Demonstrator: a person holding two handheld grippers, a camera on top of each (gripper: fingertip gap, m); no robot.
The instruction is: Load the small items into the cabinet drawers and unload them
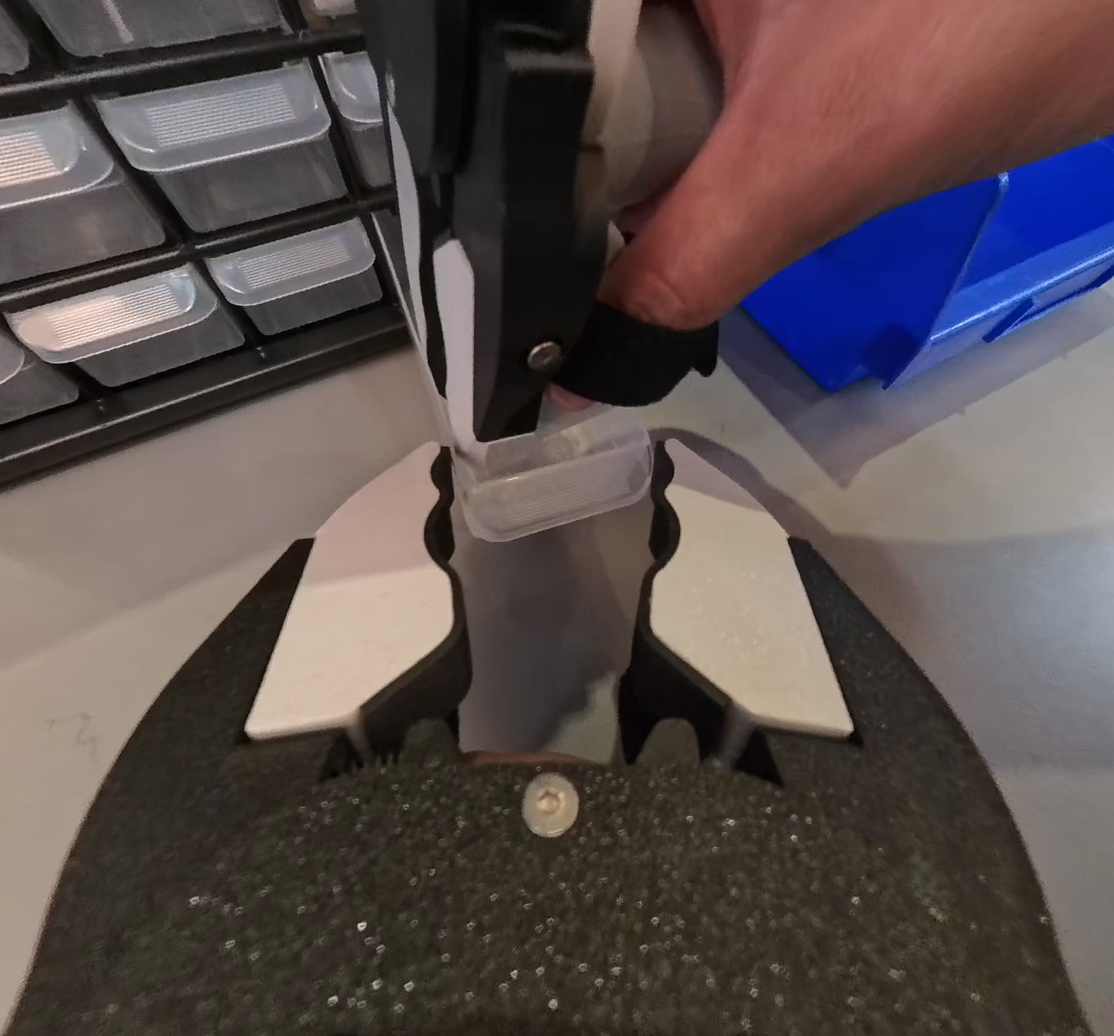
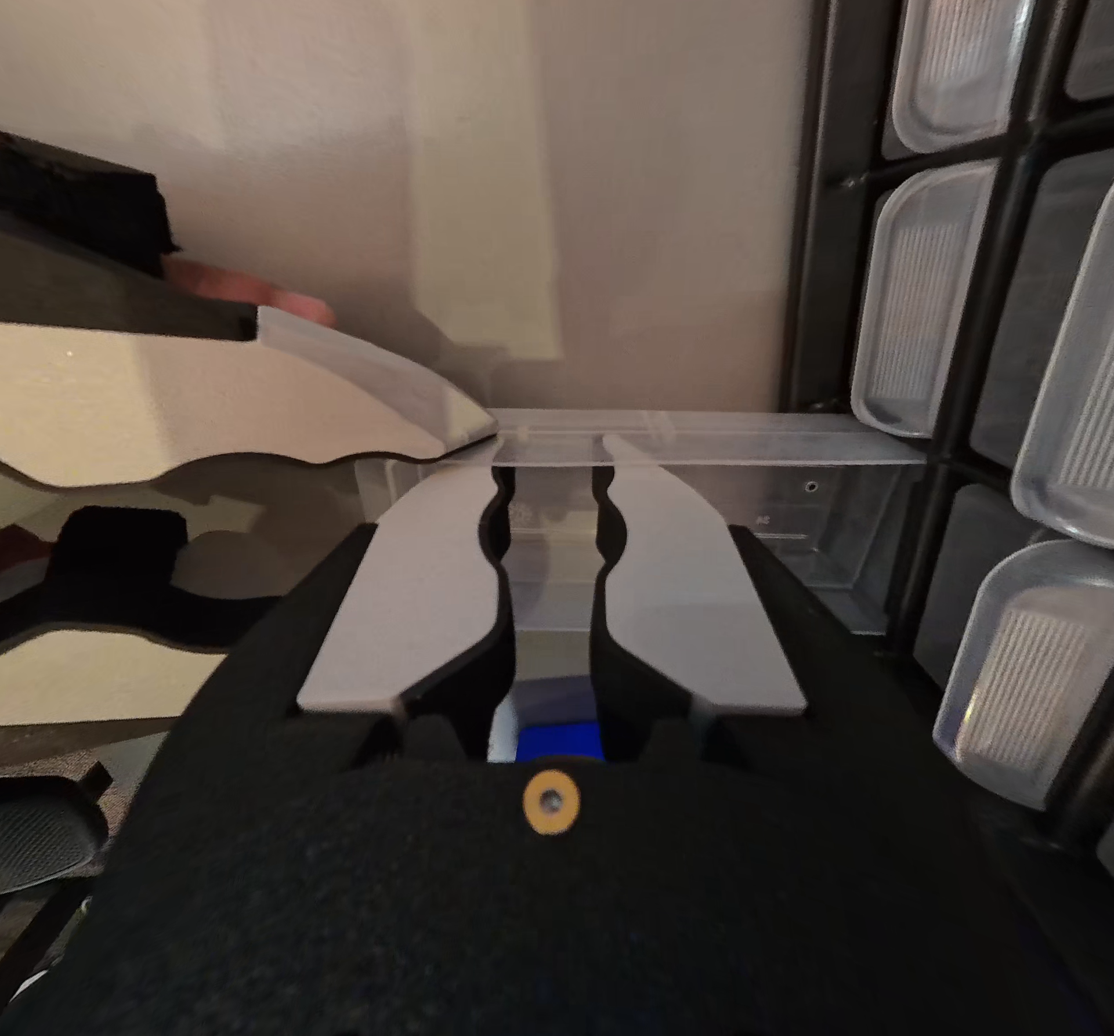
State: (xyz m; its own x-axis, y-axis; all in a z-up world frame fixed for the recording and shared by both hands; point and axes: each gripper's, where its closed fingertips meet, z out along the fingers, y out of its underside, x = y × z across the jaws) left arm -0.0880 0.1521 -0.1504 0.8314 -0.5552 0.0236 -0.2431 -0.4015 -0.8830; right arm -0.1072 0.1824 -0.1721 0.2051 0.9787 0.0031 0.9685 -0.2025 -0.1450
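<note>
my left gripper (image 1: pixel 551 501) spread around the pulled-out clear drawer's (image 1: pixel 557 498) front, maybe just touching | right gripper (image 2: pixel 551 486) parted over its empty tray | cabinet (image 1: pixel 181 193) behind, other drawers shut | guessing mid-cycle, blue bin (image 1: pixel 940 296) untouched
</note>
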